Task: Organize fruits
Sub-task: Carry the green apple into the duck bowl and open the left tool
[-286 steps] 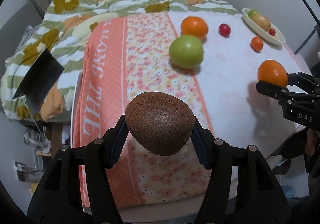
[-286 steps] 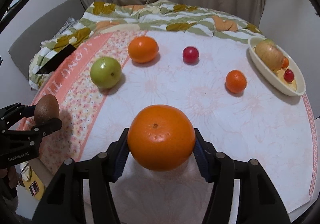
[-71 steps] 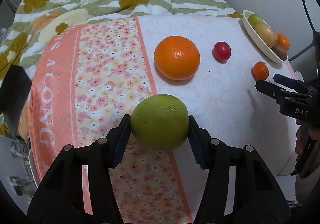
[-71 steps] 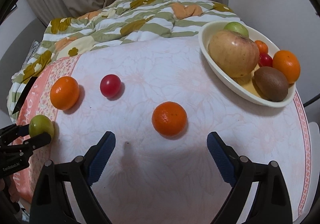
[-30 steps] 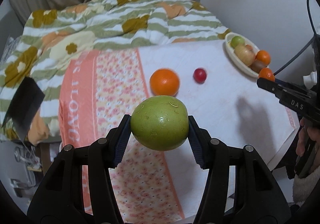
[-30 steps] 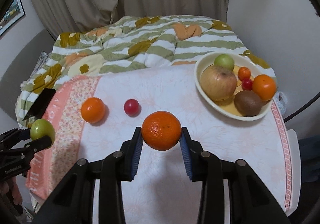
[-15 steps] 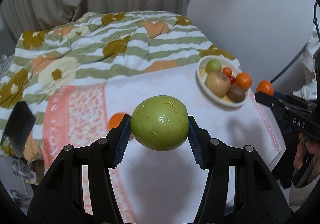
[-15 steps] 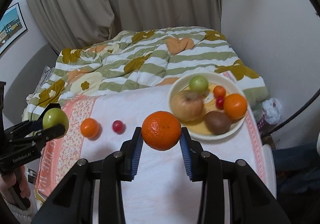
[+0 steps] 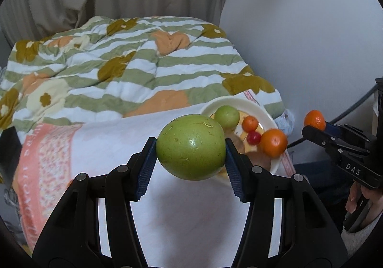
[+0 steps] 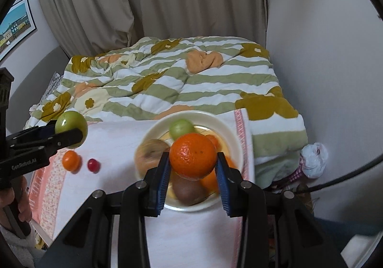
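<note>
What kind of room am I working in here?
Most likely a bedroom at home: a floral striped quilt lies rumpled behind the cloth-covered table, curtains hang behind it, and a framed picture is on the wall.

green apple (image 9: 190,147) | orange mandarin (image 10: 193,156) | cream bowl (image 10: 231,135) | green-striped floral quilt (image 10: 167,86) | blue-padded jaws

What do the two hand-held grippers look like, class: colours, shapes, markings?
Both are black, angular frames with silver bolts. The left gripper and right gripper have blue ribbed fingers. White lettering marks their sides: "GenRobot.AI" on the left, "DAS" on the right. A fuzzy pale sleeve shows.
</note>
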A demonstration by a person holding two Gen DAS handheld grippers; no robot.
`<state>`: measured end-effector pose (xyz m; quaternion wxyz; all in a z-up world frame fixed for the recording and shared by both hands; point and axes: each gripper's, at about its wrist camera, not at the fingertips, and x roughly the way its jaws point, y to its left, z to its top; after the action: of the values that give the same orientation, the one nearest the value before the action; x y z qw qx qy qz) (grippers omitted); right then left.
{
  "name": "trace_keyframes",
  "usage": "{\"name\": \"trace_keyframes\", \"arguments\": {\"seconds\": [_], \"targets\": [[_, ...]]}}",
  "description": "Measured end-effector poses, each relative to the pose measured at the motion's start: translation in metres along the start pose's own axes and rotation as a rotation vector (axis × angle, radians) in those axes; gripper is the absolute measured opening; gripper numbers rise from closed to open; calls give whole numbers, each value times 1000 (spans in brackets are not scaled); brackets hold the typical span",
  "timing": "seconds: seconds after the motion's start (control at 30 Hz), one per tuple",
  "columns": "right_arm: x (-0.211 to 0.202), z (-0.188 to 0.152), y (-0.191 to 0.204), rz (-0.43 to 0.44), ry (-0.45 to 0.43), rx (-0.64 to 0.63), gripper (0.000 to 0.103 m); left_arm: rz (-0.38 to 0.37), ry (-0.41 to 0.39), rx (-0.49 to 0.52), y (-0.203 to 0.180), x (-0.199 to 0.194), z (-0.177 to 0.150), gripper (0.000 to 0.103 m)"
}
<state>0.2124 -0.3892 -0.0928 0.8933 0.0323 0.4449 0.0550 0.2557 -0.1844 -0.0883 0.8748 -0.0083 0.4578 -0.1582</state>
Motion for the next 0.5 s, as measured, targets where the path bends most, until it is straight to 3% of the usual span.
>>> {"name": "trace_keyframes", "arguments": {"seconds": [0.5], "targets": [[52,23,-50,17,46,31,34,-14,123,63,-28,102,37,65]]}}
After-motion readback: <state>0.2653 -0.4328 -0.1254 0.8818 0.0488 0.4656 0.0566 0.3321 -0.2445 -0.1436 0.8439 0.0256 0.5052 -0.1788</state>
